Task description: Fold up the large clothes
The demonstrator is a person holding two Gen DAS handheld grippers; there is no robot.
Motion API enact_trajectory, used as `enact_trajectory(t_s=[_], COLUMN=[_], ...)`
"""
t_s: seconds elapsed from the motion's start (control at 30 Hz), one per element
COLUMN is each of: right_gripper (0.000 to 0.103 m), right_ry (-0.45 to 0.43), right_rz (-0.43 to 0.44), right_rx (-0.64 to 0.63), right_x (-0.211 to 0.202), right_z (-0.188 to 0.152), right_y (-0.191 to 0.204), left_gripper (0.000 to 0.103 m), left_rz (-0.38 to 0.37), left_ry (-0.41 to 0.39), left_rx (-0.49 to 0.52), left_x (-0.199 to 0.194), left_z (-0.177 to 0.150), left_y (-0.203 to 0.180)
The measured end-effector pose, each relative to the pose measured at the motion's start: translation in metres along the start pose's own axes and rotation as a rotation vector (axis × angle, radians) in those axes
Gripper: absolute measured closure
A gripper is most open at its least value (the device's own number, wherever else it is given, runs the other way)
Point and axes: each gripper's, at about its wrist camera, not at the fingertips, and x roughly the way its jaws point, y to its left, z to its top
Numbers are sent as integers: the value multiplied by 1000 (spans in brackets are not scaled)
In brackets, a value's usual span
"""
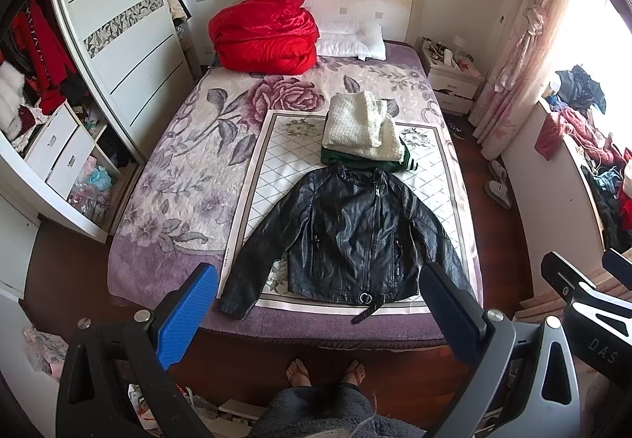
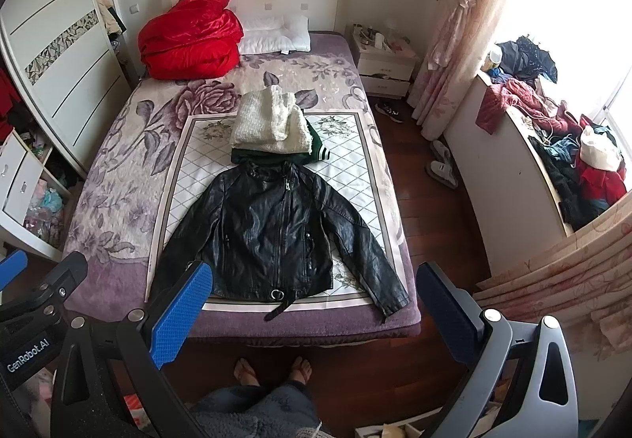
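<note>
Blue textured pads line both tools, and each pair of fingers is seen spread wide with nothing between them: the left tool [image 1: 316,303] and the right tool [image 2: 314,299] are both held clear above the foot of the bed, touching no cloth. Just ahead of and below both tools, a black glossy leather-look jacket [image 1: 355,232] is laid face up and zipped on a white diamond-patterned cloth [image 1: 276,177], its collar pointing away and its hem nearest the tools. The sleeves are splayed outward; the cuff ahead of the left tool and the loose hem strap with its metal ring [image 2: 276,294] reach past the cloth's near border toward the bed edge.

Several risks can be judged from this. The slick, stiff material could slip out of the pads if only a thin edge is pinched, and a folded sleeve may spring back open. The overhanging cuff and strap could be dragged off the bed if the hem is pulled toward the tools. Beyond the collar, a folded cream knitted garment stacked on a dark green one [image 1: 361,125] lies touching or nearly touching it, so a fold pushed away from the tools could nudge or topple that stack. The cloth beneath might also be bunched if caught together with the jacket.
</note>
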Motion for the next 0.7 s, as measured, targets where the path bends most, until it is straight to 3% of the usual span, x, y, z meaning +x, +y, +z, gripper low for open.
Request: enact_trajectory(t_s=[0.7], right_gripper=[0], right_ry=[-18], right_rz=[6], right_rx=[-5], right_x=[-18], right_z=[11], right_y=[5], left_gripper=[0], left_rz=[-4], left_ry=[-8], left_rx=[-1], left_x=[1], left_z=[22], left_y=[-22])
